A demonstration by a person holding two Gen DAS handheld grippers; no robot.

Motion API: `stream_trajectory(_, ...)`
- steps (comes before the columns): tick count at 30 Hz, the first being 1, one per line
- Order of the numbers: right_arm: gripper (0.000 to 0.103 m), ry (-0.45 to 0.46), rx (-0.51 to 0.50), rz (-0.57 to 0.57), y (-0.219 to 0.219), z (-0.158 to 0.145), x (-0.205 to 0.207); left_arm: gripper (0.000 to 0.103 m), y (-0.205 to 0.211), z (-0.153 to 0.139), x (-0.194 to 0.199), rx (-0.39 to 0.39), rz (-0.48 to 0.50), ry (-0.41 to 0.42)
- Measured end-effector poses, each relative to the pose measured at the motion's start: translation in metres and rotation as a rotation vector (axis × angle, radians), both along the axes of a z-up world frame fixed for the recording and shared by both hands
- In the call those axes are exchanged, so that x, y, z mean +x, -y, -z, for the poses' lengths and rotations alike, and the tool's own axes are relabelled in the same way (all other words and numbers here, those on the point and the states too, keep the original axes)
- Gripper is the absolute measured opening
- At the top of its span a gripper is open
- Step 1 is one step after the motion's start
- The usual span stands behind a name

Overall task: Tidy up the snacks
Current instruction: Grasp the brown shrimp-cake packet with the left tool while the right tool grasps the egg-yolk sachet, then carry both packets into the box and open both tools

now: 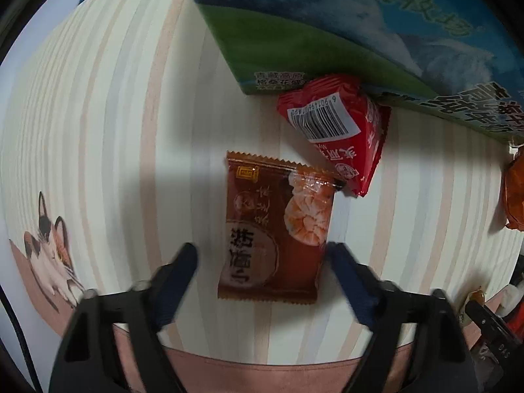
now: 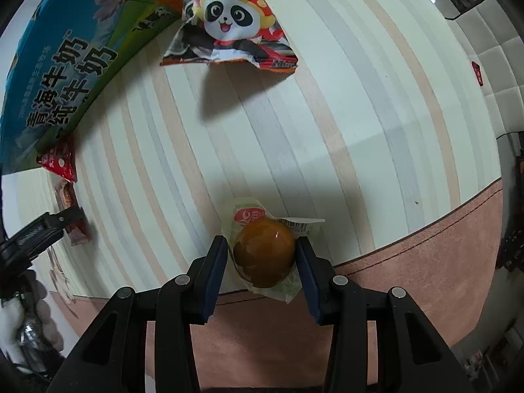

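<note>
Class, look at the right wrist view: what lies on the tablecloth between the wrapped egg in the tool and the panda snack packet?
Nothing: between the wrapped egg and the panda snack packet there is only bare striped tablecloth with a shadow, as the right wrist view shows.

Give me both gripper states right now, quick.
Left gripper: open, straddling the brown shrimp snack packet, not gripping.
Right gripper: shut on the packaged braised egg.

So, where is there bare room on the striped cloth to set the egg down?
Free: the striped tablecloth between the panda packet and the wrapped brown egg in the right gripper. Crowded: along the milk carton, with the red packet and brown shrimp packet.
</note>
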State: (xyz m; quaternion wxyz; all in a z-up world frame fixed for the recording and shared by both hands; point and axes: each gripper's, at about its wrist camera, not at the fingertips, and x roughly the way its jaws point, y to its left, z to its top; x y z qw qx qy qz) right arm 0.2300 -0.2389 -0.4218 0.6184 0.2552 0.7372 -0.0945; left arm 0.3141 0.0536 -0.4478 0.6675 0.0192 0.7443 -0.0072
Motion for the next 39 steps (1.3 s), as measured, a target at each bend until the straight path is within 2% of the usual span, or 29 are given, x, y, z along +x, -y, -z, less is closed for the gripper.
stream_trajectory(3, 0.046, -0.006, 0.000, -0.015, -0.002, 0.001, 0.002, 0.055, -0.003, -0.003, -0.001, -0.033, -0.021, 0.019)
stream_trajectory(8, 0.046, -0.037, 0.032, -0.064, -0.013, 0.004, 0.000, 0.055, -0.005, -0.006, -0.028, -0.074, -0.046, 0.000)
stream_trajectory(12, 0.045, -0.066, 0.046, -0.137, -0.026, 0.004, -0.009, 0.055, 0.004, -0.012, -0.074, -0.102, -0.038, -0.029)
stream_trajectory(18, 0.045, -0.086, 0.041, -0.195, -0.045, 0.006, -0.008, 0.055, 0.020, -0.003, -0.113, -0.096, -0.002, -0.061)
stream_trajectory(21, 0.051, -0.098, 0.039, -0.226, -0.054, 0.005, -0.005, 0.055, 0.025, 0.005, -0.110, -0.086, -0.001, -0.068)
stream_trajectory(23, 0.065, -0.103, 0.032, -0.232, -0.061, 0.007, -0.005, 0.055, 0.034, 0.006, -0.103, -0.073, 0.008, -0.054)
stream_trajectory(29, 0.066, -0.106, 0.025, -0.185, -0.059, 0.019, -0.015, 0.059, 0.063, 0.011, -0.107, -0.041, 0.033, -0.045)
stream_trajectory(33, 0.058, -0.066, 0.008, -0.161, -0.051, 0.015, -0.017, 0.059, 0.075, 0.008, -0.121, -0.043, 0.013, -0.035)
stream_trajectory(39, 0.056, -0.041, 0.003, -0.160, -0.037, 0.008, -0.026, 0.054, 0.070, 0.007, -0.124, -0.055, -0.002, -0.026)
